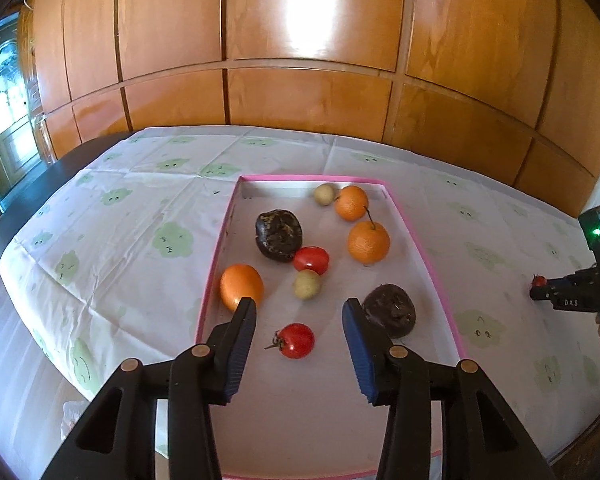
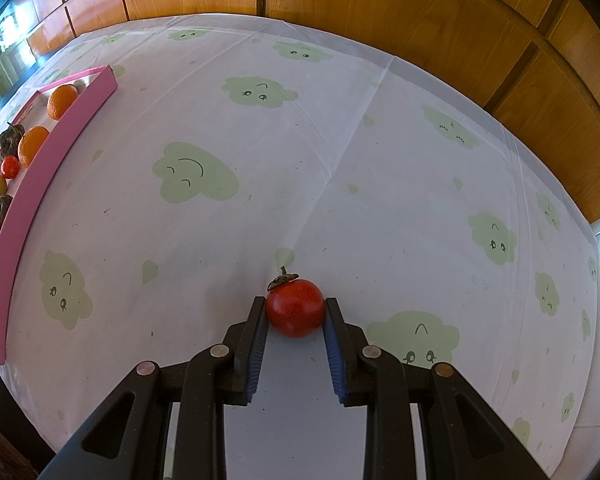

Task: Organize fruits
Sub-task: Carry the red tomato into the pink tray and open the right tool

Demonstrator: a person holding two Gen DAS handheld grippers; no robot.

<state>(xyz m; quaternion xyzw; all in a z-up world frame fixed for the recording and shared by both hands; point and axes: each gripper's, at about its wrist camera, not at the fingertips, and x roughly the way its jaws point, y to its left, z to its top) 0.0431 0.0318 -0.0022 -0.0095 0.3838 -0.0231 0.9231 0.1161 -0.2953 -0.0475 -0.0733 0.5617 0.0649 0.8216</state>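
A pink-rimmed tray (image 1: 424,248) lies on the clothed table and holds several fruits: three oranges (image 1: 368,242), two red tomatoes (image 1: 296,340), two dark fruits (image 1: 278,234) and two small yellowish ones (image 1: 307,284). My left gripper (image 1: 300,308) is open and empty above the tray's near end, its fingers either side of the near tomato. My right gripper (image 2: 295,312) is shut on a red tomato (image 2: 295,308) with a stem, low over the cloth to the right of the tray (image 2: 40,168). The right gripper also shows in the left wrist view (image 1: 538,286).
The table carries a white cloth (image 2: 340,152) printed with green cloud faces. Wooden cabinet panels (image 1: 300,60) stand right behind the table. The table's dark left edge (image 1: 28,200) shows beyond the cloth.
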